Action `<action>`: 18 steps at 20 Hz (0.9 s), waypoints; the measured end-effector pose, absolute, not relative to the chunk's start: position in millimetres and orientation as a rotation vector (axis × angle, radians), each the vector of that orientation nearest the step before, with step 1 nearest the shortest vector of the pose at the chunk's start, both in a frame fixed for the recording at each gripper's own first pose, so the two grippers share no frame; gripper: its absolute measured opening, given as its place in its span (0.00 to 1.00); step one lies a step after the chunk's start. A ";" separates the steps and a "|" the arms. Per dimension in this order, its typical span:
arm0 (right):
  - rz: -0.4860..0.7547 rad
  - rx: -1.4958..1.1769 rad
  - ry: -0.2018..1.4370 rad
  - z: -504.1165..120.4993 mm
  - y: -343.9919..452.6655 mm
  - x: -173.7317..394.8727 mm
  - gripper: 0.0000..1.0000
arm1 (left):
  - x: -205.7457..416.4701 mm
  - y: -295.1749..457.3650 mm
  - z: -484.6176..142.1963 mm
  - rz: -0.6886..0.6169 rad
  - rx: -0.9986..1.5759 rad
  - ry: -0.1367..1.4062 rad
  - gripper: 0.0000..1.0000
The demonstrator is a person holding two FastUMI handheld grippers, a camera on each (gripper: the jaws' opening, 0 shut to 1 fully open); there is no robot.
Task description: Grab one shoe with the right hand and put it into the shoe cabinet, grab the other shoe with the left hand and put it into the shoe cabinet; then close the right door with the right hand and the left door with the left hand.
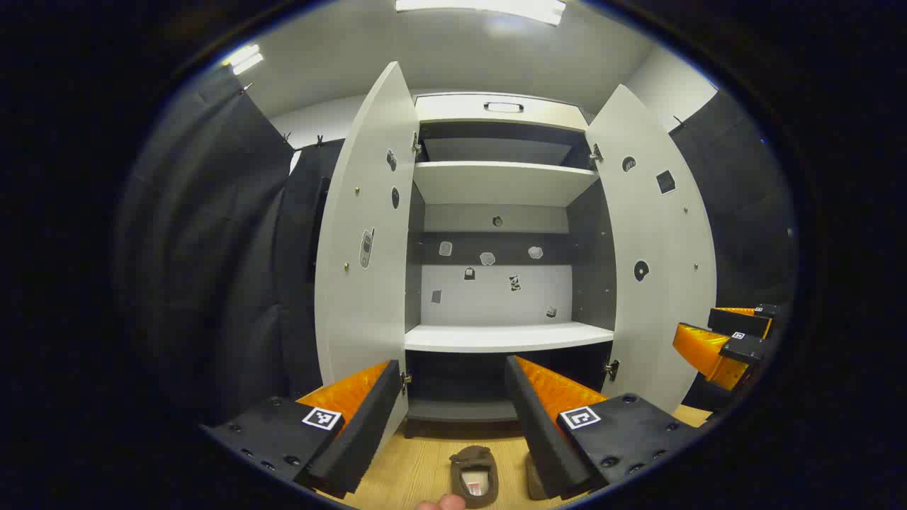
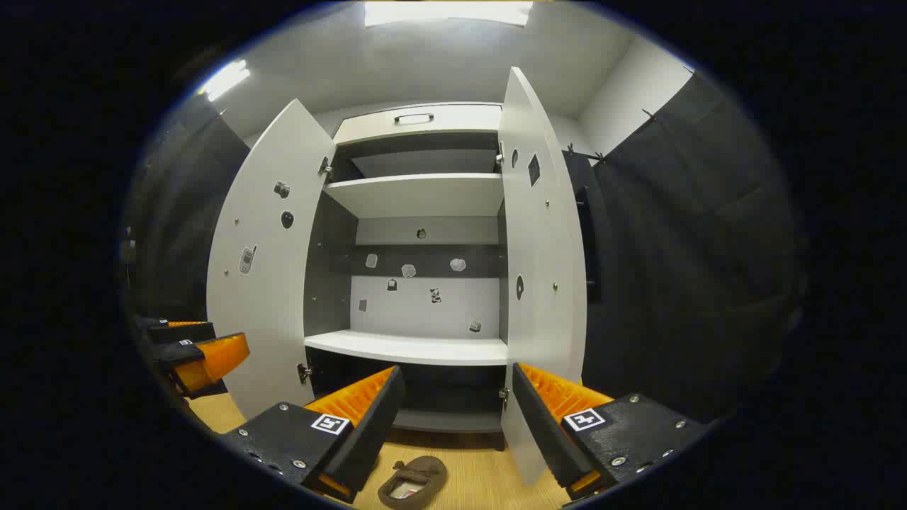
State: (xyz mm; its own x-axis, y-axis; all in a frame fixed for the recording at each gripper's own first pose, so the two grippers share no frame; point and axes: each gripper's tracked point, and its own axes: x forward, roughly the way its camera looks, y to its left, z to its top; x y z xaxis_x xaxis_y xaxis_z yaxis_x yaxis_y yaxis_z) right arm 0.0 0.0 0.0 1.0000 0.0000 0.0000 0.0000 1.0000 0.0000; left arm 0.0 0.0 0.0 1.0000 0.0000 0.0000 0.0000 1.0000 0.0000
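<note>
A brown shoe (image 1: pixel 473 476) lies on the wooden floor in front of the open shoe cabinet (image 1: pixel 496 184), just below my left gripper (image 1: pixel 452 363), which is open and holds nothing. A second shoe (image 1: pixel 533 478) peeks out behind that gripper's right finger. In the right gripper view a brown shoe (image 2: pixel 413 482) lies on the floor below my right gripper (image 2: pixel 457 368), also open and holding nothing. Both cabinet doors stand wide open: left door (image 1: pixel 365 269), right door (image 1: pixel 655 262). The white middle shelf (image 1: pixel 506 336) is bare.
The right gripper (image 1: pixel 698 320) shows at the right edge of the left gripper view, the left gripper (image 2: pixel 227 333) at the left edge of the right gripper view. Black cloth walls flank the cabinet. A fingertip (image 1: pixel 441 503) pokes in at the bottom.
</note>
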 end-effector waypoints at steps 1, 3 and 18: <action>-0.001 -0.002 0.000 0.3 -0.8 0.6 0.94 | -0.5 0.7 0.4 0.000 -0.002 0.000 0.93; -0.003 -0.005 -0.001 0.2 -0.9 0.2 0.94 | -1.0 0.8 -1.2 0.001 -0.006 0.003 0.96; 0.011 -0.003 0.023 -7.1 7.8 -4.0 0.94 | -6.6 7.4 -1.9 0.011 -0.011 0.009 0.96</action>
State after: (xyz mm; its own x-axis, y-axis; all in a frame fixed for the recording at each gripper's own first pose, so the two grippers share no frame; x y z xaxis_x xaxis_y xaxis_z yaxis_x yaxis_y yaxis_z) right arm -4.0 7.8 -7.1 0.9997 0.0107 -0.0226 -0.0108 0.9999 -0.0031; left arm -6.6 7.4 -1.9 0.9999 0.0111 -0.0087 -0.0112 0.9999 -0.0113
